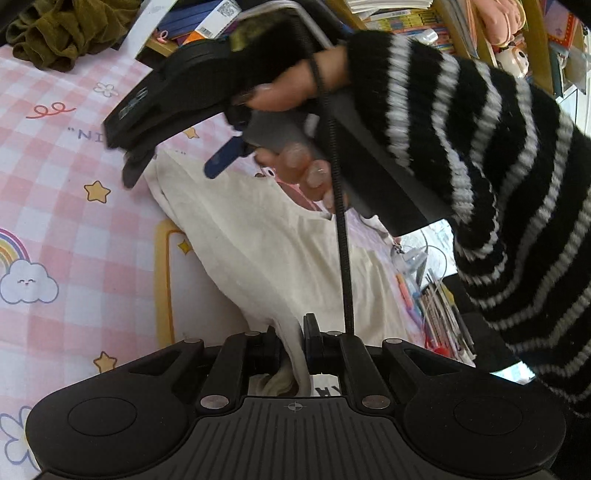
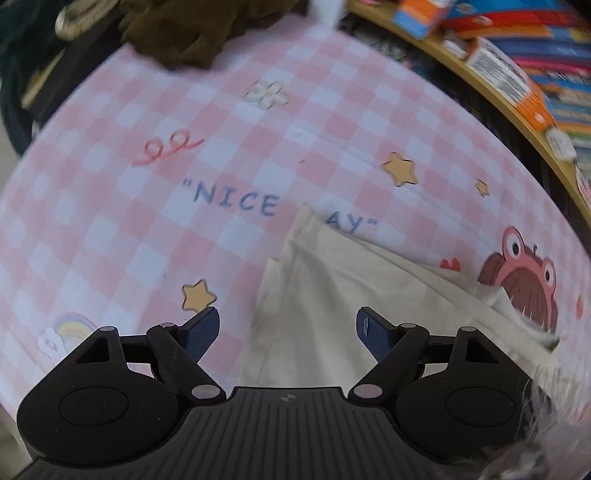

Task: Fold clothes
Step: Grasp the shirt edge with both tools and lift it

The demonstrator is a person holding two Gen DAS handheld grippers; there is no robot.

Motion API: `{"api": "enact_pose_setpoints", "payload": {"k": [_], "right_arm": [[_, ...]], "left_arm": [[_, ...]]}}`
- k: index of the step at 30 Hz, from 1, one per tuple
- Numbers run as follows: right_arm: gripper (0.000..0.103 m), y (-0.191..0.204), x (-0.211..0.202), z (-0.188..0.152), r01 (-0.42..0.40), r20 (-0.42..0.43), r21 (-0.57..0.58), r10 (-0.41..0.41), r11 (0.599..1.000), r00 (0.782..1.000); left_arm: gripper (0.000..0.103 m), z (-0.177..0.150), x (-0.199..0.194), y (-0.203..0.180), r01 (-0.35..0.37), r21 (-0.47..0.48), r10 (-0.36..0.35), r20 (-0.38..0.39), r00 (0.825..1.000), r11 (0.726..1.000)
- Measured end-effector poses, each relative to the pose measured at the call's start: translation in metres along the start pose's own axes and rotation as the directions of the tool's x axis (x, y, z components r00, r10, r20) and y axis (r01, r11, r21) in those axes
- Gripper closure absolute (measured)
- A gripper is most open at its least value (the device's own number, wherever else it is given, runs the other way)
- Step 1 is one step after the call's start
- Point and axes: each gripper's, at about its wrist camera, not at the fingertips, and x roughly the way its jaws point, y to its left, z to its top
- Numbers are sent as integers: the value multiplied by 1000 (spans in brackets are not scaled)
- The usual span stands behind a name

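On the pink checked cloth (image 2: pixel 110 221), blue capitals in quotation marks read "NICE" (image 2: pixel 236 203), then a gap where the cream garment (image 2: pixel 332 295) covers the start of the second word, leaving "AY" and the closing quote at about 4 o'clock from "NICE". In the left wrist view the same print shows upside down and cut short as "NI (image 1: pixel 86 134). The barcode label (image 1: pixel 216 18) at 12 o'clock there and the book spines (image 2: pixel 535 74) are too blurred to read.
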Motion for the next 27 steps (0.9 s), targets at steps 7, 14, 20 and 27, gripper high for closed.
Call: {"api": "enact_pose_setpoints", "payload": {"k": [7, 14, 20, 27], "right_arm": [[26, 24, 14, -4, 116, -75, -170, -130, 979, 989], [91, -2, 1, -25, 88, -85, -175, -104, 981, 991], [94, -66, -61, -49, -23, 54, -106, 29, 994, 998], [94, -161, -116, -80, -60, 172, 22, 55, 998, 984]], "left_arm": [[94, -3, -1, -13, 19, 61, -19, 7, 1000, 998], [95, -5, -4, -29, 48, 122, -49, 9, 999, 991], [95, -1, -7, -70, 92, 278, -98, 6, 995, 956], [95, 13, 23, -114, 179, 293, -186, -5, 983, 939]]}}
